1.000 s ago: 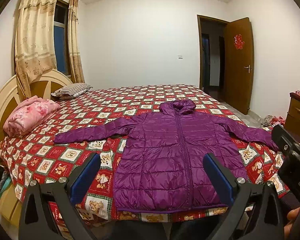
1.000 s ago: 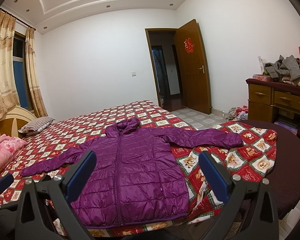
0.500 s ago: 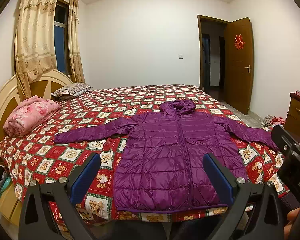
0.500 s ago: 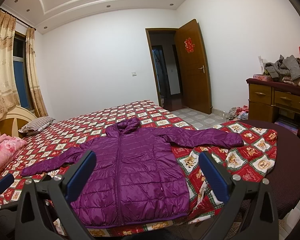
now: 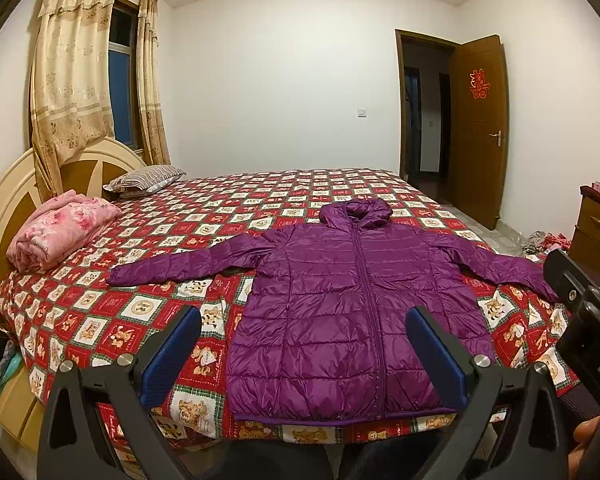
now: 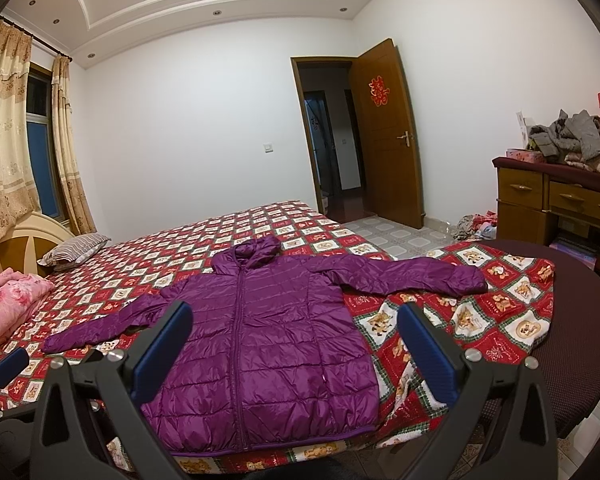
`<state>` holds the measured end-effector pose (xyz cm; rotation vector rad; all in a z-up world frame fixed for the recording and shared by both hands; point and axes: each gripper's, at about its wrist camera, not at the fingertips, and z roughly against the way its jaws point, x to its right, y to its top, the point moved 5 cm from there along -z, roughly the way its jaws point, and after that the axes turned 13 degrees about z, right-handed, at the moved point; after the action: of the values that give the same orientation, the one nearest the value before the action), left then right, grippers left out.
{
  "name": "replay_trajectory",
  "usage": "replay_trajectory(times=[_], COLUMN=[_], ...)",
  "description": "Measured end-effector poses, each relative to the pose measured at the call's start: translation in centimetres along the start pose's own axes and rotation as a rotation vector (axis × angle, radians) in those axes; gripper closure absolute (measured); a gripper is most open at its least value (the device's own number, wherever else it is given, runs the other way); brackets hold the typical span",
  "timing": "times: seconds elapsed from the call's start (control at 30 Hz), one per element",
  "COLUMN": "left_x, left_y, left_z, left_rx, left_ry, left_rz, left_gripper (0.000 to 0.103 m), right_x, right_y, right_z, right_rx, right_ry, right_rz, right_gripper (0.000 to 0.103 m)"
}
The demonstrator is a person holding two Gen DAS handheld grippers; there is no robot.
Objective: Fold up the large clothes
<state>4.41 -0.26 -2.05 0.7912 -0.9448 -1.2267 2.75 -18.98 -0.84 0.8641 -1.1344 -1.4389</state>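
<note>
A purple hooded puffer jacket (image 5: 352, 312) lies flat and zipped on the bed, hood away from me, both sleeves spread out sideways; it also shows in the right wrist view (image 6: 260, 340). My left gripper (image 5: 302, 324) is open and empty, held above the near edge of the bed in front of the jacket's hem. My right gripper (image 6: 294, 320) is open and empty too, also short of the hem. Neither touches the jacket. The right gripper's body (image 5: 584, 320) shows at the right edge of the left wrist view.
The bed (image 5: 100, 320) has a red checked cover. A folded pink quilt (image 5: 60, 232) and a striped pillow (image 5: 148, 178) lie by the headboard. A wooden dresser (image 6: 556, 204) with piled clothes stands right. An open door (image 6: 384, 136) is beyond.
</note>
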Motion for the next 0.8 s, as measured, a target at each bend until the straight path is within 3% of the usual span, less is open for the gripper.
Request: replay_trajectory(times=[0.8], left_x=[-0.3], left_y=[-0.4], left_z=[-0.1], left_rx=[-0.014], left_ry=[0.000], left_rz=[0.002], left_gripper=[0.001], right_x=[0.0], right_y=[-0.5], right_z=[-0.5], right_rx=[-0.025], right_ry=[0.009], right_rz=[-0.004], right_gripper=[0.000])
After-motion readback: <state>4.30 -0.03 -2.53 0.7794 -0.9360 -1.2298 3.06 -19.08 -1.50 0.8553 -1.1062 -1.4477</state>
